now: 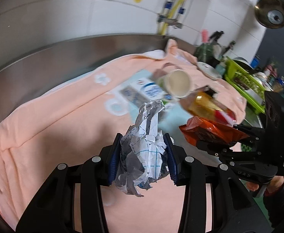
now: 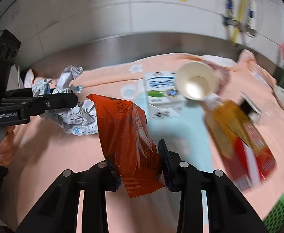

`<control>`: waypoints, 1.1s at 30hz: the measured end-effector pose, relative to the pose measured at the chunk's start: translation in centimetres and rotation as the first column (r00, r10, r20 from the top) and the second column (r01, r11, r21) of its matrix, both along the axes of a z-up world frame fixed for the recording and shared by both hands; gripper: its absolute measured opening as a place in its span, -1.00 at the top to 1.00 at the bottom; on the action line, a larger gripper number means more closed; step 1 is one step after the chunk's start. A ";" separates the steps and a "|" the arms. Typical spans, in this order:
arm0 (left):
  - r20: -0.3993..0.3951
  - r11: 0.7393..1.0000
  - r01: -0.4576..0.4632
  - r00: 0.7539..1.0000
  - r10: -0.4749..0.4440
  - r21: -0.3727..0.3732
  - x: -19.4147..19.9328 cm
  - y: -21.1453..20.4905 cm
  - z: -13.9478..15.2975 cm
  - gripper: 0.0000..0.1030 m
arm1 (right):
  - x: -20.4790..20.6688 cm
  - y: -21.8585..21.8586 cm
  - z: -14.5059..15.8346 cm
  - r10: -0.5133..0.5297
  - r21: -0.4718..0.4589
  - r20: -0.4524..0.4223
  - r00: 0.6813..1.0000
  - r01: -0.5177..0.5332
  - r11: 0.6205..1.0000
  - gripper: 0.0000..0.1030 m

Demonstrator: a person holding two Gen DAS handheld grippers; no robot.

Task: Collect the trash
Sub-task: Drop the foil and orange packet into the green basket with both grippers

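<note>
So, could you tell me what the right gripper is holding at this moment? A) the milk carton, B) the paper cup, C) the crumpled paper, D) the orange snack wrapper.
D: the right gripper has its jaws closed on the orange snack wrapper, while the crumpled paper sits in the left gripper.

both wrist views face the peach cloth [image 1: 50, 120] closely.

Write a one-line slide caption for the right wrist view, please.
Right tool clamps an orange plastic snack wrapper above a peach cloth; left tool grips crumpled white-and-blue paper.
</note>
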State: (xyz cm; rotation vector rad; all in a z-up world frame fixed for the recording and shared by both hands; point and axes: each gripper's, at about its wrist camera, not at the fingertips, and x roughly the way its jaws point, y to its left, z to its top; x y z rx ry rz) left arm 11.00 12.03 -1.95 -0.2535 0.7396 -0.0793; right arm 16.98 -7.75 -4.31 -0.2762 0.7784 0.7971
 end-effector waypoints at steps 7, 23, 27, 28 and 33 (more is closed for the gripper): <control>0.022 0.988 0.152 0.988 -0.152 0.000 1.0 -7.3 1.6 0.19 | -2.5 -8.6 1.6 -0.156 0.031 0.027 0.987 0.155 0.987 0.37; -0.010 0.845 0.535 0.845 -0.535 -0.001 6.4 -31.1 1.8 0.18 | -4.6 -32.3 -0.3 -0.591 -0.029 0.016 0.807 0.591 0.806 0.36; -0.048 0.821 0.571 0.820 -0.571 -0.015 7.9 -35.4 0.2 0.17 | -4.0 -35.8 -2.2 -0.650 -0.028 -0.036 0.759 0.650 0.760 0.36; -0.061 0.814 0.580 0.813 -0.580 -0.014 8.3 -36.5 -0.4 0.17 | -4.0 -36.3 -2.6 -0.661 -0.028 -0.046 0.749 0.661 0.750 0.36; -0.121 0.798 0.602 0.792 -0.598 -0.004 9.5 -40.0 -2.9 0.16 | -2.9 -38.6 -4.5 -0.700 -0.014 -0.124 0.704 0.704 0.710 0.31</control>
